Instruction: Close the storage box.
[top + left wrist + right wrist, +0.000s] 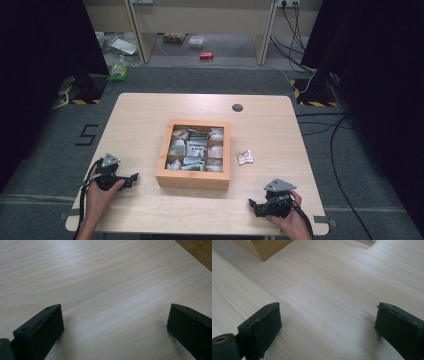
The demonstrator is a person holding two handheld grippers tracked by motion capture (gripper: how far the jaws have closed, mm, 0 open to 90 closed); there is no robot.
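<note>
Pale wood-grain bench [150, 115]. Square wooden box [193, 180] between the tongs, its compartments full of small packets. Crinkled sachet [245, 157] beyond right tongs [254, 205]. Left tongs [134, 177], right tongs: both gape, empty.

The worktop [150, 115] is pale wood with fine, long grain lines and a small dark grey round cap [237, 107]. The compartment box [192, 179] is warmer, honey-coloured wood; the packets inside it are mostly white, grey and silvery. A white sachet [245, 157] bears reddish-brown print. Both the left gripper [131, 178] and the right gripper [253, 205] are black, each topped with a grey plate. The floor [45, 150] is dark grey, marked with a black "5".
</note>
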